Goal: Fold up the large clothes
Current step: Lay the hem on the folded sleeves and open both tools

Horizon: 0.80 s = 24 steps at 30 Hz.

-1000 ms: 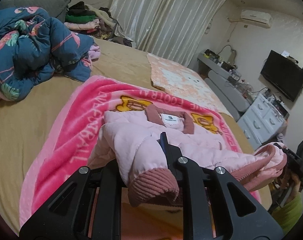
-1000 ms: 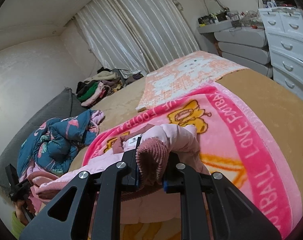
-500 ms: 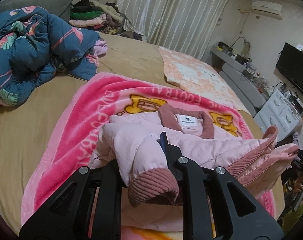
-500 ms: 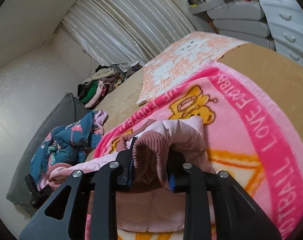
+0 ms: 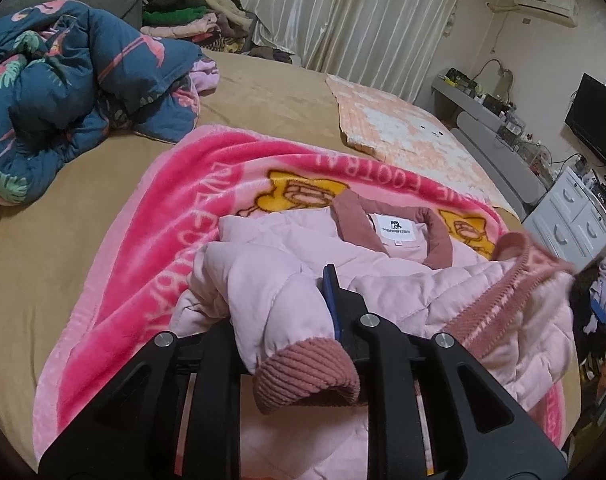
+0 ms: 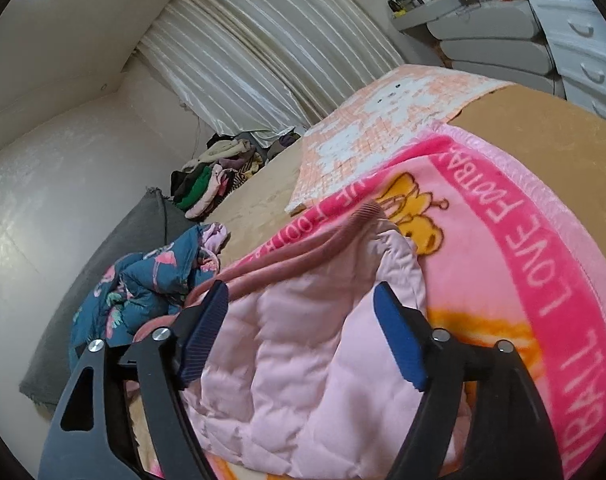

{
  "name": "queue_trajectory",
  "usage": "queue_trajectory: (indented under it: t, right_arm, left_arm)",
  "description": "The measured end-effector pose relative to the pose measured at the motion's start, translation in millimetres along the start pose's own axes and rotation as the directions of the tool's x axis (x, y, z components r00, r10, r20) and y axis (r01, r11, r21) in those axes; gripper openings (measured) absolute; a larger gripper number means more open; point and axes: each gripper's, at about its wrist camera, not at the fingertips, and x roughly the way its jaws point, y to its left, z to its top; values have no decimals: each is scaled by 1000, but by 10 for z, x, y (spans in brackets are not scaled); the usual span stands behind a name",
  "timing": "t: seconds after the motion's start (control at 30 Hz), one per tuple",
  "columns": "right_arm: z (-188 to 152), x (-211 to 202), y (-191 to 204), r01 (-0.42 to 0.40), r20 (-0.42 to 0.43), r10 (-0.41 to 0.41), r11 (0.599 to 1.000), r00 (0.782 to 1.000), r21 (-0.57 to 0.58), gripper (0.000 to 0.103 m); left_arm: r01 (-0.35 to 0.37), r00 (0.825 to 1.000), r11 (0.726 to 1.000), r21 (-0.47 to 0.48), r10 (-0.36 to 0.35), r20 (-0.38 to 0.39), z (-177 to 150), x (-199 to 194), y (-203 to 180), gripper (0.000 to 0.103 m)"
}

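Writing on the pink blanket [image 5: 175, 216] reads partly: "LOVE FOOTBALL" runs along its hot-pink border in the right wrist view, and the left wrist view shows the same letters upside down beside yellow cartoon bears. On this blanket, spread over the tan bed [image 5: 43, 208], lies the pale pink quilted jacket [image 5: 387, 264], collar toward the curtains [image 5: 343, 12]; its white neck label [image 5: 397, 229] carries a small dark logo and a line of print too small to read. The left gripper [image 5: 303, 292] is clamped on a sleeve just above its ribbed dusty-pink cuff [image 5: 307, 376], which hangs down in front of the fingers; only one blue pad [image 5: 330, 296] shows. The right gripper [image 6: 301, 320] has just been opening: its blue pads [image 6: 399, 340] stand wide apart, with the jacket's quilted fabric lying loose between them and neither pad pressing it. A blue floral quilt [image 5: 63, 92] is bunched at the bed's far side, a peach checked cloth [image 5: 399, 128] lies beyond the blanket, and stacked clothes [image 5: 191, 20] sit near the curtains.
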Motion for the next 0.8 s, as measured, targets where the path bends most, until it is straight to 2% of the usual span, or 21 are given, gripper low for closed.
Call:
queue_trajectory:
  t: [0.2,0.27,0.3,0.33,0.4,0.47,0.5,0.6,0.7,0.8]
  right_arm:
    - [-335,81,120,137,-17,-142,974,990,-181,86]
    - [-491,151,154,176,-30,-189,952,981,-251,87]
    - [-550,192,159,189,-36,-206,943,978,-274,88]
    - [-622,233,167,200,-45,-223,933,974,-300,89]
    - [-734,307,167,212,-61,-246,918,967,-336,89]
    - [-823,348,165,229,-57,-267,904,962,-361,90]
    - [-861,352,176,240,-45,-275,896,960,-373,91]
    - [-917,327,183,242,-26,-271,894,962,-377,94]
    - [-920,296,172,247,-17,-272,895,962,-373,94]
    - [-927,237,166,254,-4,-275,894,961,-369,94]
  left_arm:
    - [-5,1000,1000,-10,5,2,-33,107,5,17]
    - [12,1000,1000,-23,-11,11,-46,103,17,23]
    - [24,1000,999,-28,-23,13,-47,98,17,34]
    - [39,999,999,-33,-39,17,-53,81,14,40]
    - [33,999,999,-23,-32,22,-51,49,-23,41]
    - [43,999,999,-17,-43,31,-56,-6,-65,53]
    - [58,998,998,-13,-58,39,-59,-51,-91,65]
    - [76,994,997,21,-77,72,-58,-209,-188,80]
    - [60,990,997,55,-66,126,-44,-405,-255,94]
    - [5,980,993,114,-28,198,-47,-619,-338,94]
